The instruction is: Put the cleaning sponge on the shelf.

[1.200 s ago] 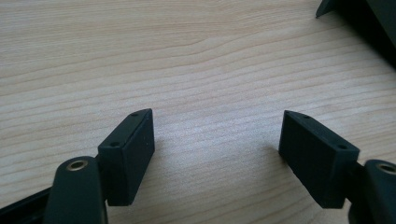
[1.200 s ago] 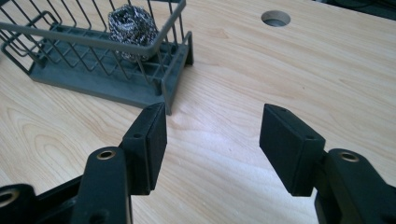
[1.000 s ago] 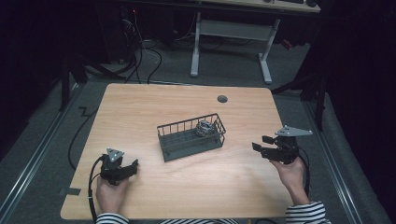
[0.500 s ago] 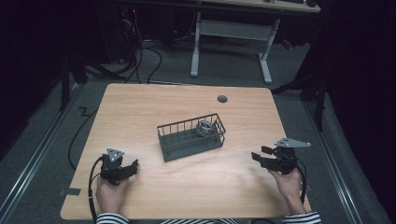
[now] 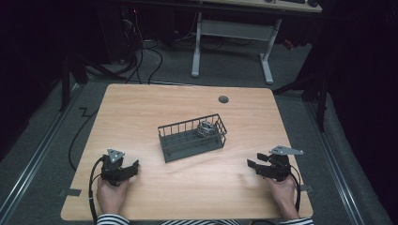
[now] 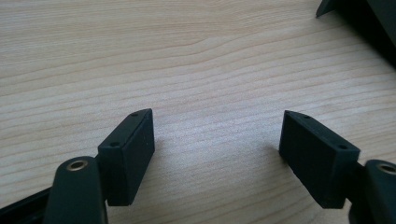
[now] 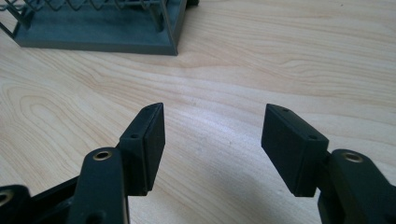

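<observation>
A dark wire basket stands in the middle of the wooden table, with a small crumpled grey object in its right end. My left gripper rests low at the front left, open, with bare wood between its jaws. My right gripper sits low at the front right, pointing left toward the basket. Its jaws have just been opening and stand apart with nothing between them. The basket's corner lies ahead of it in the right gripper view.
A round grey grommet is set in the table near its far edge. A white desk frame and cables lie on the floor beyond. A dark edge crosses the upper right corner of the left gripper view.
My right gripper has come down toward the table at the front right and its jaws have spread. The left gripper and the basket have stayed put.
</observation>
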Tool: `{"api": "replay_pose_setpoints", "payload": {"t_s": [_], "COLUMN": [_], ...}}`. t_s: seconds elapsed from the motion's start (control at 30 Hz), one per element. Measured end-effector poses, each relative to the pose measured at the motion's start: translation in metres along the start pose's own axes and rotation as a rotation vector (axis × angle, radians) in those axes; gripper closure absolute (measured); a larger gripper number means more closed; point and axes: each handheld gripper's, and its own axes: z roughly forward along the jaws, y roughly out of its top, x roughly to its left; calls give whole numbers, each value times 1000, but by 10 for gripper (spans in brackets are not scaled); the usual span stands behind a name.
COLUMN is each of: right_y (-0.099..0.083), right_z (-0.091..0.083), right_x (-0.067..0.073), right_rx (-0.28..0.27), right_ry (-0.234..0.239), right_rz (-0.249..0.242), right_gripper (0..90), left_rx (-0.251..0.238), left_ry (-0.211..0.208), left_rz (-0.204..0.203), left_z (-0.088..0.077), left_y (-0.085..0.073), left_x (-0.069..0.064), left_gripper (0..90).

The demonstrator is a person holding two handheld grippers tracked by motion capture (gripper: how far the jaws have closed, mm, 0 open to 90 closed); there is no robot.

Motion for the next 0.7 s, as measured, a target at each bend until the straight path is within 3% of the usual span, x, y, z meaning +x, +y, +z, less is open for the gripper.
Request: {"api": "replay_pose_setpoints", "payload": {"t_s": [0.5, 0.7], "right_y": [-13, -15], "right_z": [18, 21], "right_x": [11, 15], "right_rx": [36, 41], "right_ry": [-62, -67], "right_rz": [-73, -83], "right_gripper": [368, 367], "left_rx": [2, 3], "left_ry": [0, 0], "left_rz": [1, 3], "left_z": [0, 0], "left_y": [0, 0], "left_x": [0, 0], "left_gripper": [270, 270]}}
